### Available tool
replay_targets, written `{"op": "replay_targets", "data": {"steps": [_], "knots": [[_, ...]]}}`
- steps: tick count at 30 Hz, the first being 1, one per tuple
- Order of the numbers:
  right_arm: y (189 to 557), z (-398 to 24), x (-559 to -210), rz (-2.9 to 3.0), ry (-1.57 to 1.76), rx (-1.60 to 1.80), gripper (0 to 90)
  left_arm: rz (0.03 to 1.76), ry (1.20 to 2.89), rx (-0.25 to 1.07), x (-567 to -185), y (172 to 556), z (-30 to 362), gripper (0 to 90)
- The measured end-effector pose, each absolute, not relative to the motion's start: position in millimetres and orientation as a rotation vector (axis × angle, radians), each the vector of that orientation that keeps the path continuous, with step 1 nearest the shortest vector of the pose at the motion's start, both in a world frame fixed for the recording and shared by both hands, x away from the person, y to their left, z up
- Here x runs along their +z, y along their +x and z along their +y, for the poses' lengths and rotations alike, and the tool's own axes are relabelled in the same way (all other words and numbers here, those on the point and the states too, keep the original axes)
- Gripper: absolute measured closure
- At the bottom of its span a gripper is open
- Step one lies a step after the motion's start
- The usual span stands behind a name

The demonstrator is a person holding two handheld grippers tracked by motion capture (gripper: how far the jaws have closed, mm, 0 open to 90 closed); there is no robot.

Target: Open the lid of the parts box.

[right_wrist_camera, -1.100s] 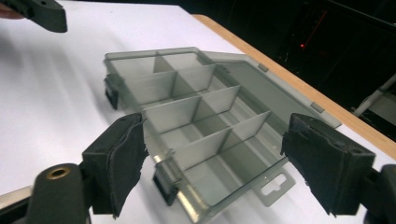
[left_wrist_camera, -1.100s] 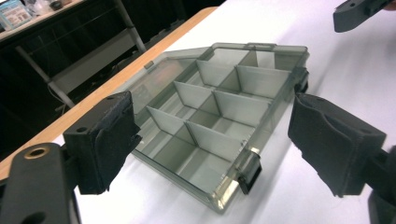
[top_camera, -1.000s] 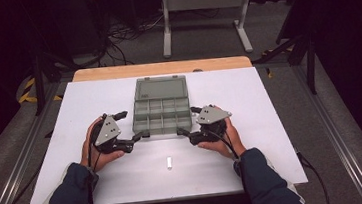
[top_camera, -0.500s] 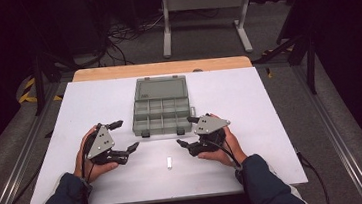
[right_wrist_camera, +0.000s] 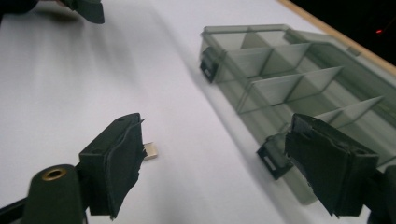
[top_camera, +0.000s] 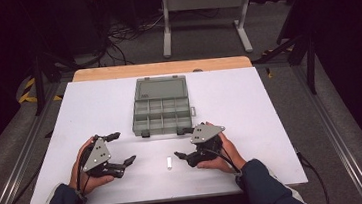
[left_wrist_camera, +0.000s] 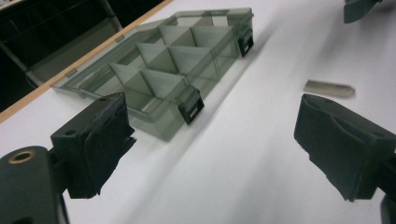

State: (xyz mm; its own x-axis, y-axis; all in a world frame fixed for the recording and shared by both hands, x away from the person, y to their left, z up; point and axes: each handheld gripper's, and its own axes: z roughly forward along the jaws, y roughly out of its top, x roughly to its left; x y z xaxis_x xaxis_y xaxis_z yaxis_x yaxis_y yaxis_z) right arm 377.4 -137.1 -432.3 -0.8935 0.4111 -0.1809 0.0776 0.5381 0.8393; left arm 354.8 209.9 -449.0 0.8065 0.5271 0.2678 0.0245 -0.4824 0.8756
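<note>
Since the earlier frames, both grippers have drawn back from the front edge of the box (top_camera: 162, 105) toward the near side of the desk (top_camera: 271, 123), and each now sits lower and closer to the person. The left gripper (top_camera: 119, 149) rests in the left hand (top_camera: 86, 171) at the near left, its fingers (left_wrist_camera: 95, 140) set wide apart with nothing between them. The right gripper (top_camera: 182, 143) rests in the right hand (top_camera: 221, 153) at the near right, its fingers (right_wrist_camera: 116, 161) likewise wide and empty. The 2 grippers point inward, facing each other. The small white piece (top_camera: 169, 163) lies flat on the desk between them, apart from both and nearer the right gripper. In the right gripper view the piece shows partly behind one finger; contact cannot be told there. The box stands open at the middle of the desk, lid laid back, its compartments divided by partitions, 2 black latches on its front wall. The box is well apart from the piece.
</note>
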Motion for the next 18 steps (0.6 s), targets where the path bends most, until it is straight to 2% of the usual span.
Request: {"op": "replay_targets", "data": {"steps": [18], "knots": [[374,-103,-458,2.695,0.248,1.193,19.1,0.445,1.997,0.581,-456,332,233,7.5]]}}
